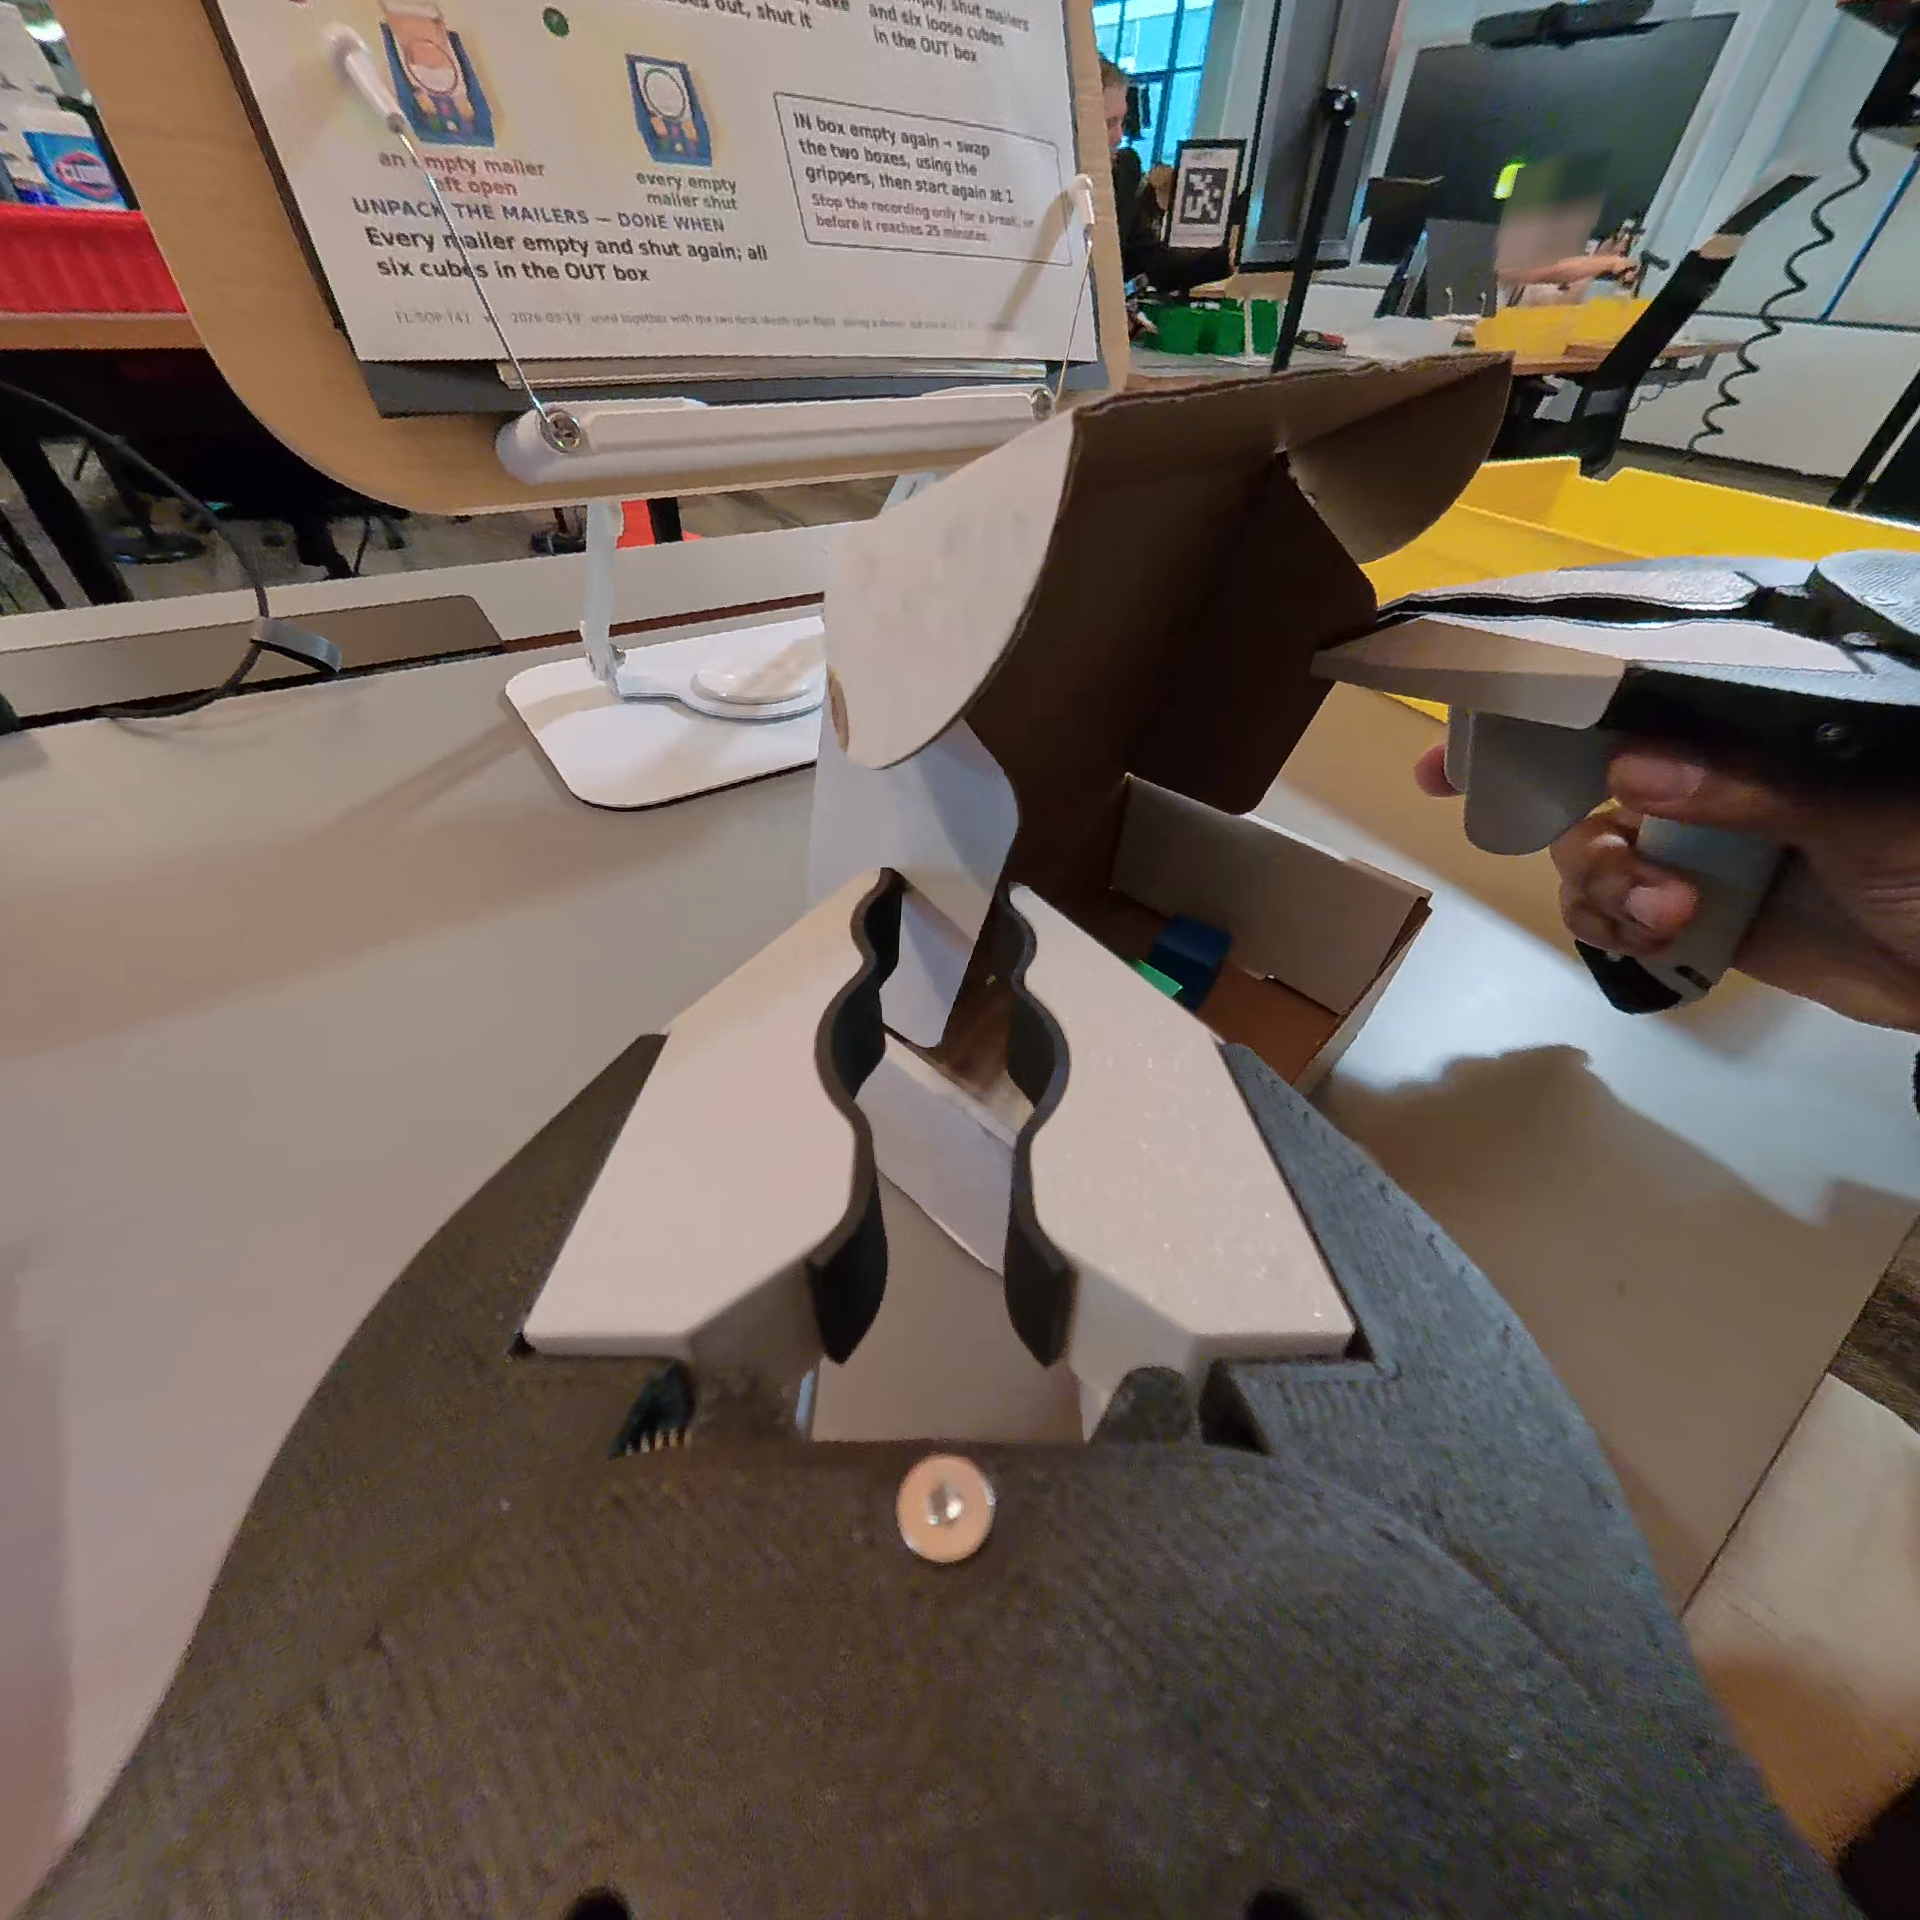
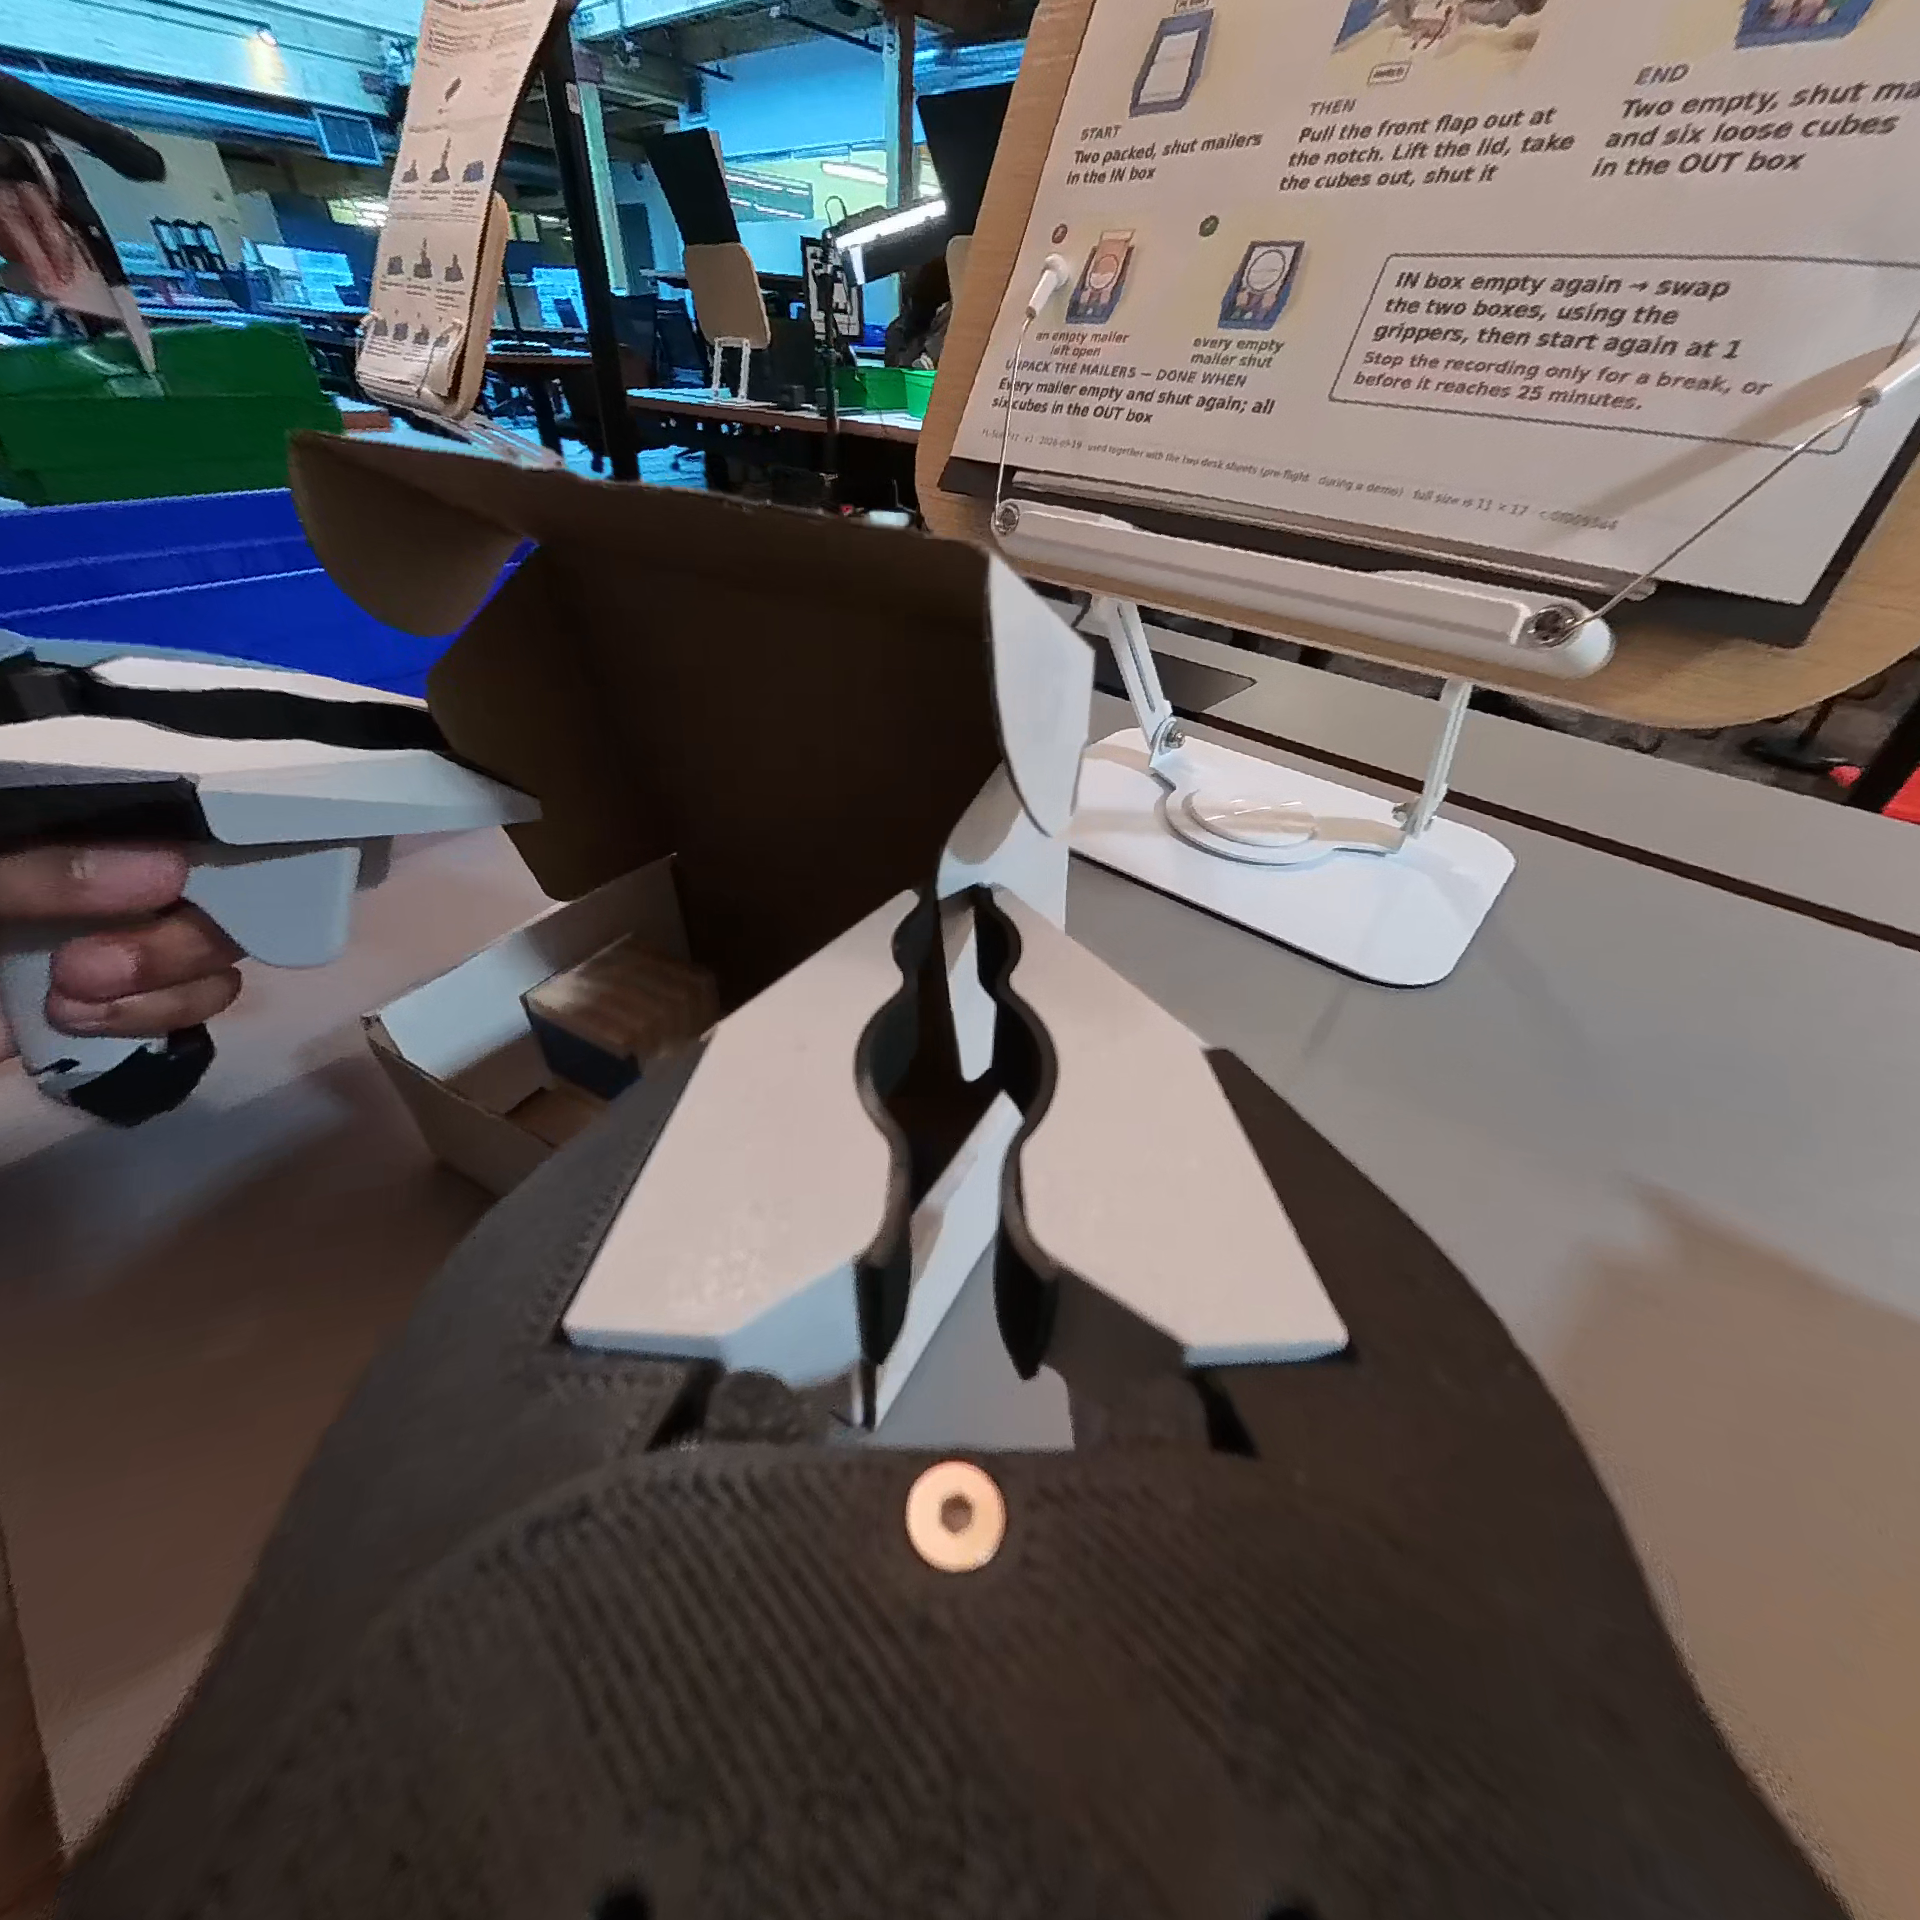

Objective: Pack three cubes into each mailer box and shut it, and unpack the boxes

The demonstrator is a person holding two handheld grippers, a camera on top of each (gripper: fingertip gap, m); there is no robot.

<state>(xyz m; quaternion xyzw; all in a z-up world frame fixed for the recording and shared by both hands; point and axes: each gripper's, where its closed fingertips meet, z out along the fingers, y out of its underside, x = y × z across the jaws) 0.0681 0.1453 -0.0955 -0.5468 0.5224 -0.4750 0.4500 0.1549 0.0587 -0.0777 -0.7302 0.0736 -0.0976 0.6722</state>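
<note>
Both grippers, left (image 1: 940,935) and right (image 2: 961,935), seem clamped on side flaps of the box (image 1: 1278,935) lid (image 1: 1174,623), which stands upright just ahead, cubes (image 1: 1190,951) inside.

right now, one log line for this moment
left gripper: shut on lid flap | right gripper: shut on lid flap | mailer box: open | cubes inside

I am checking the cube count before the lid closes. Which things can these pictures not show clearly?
- Cubes in the mailer box: left wrist view shows only a blue cube and a green cube; the gripper fingers hide the rest.
- Right wrist view: the raised lid shadows the box interior.
</note>
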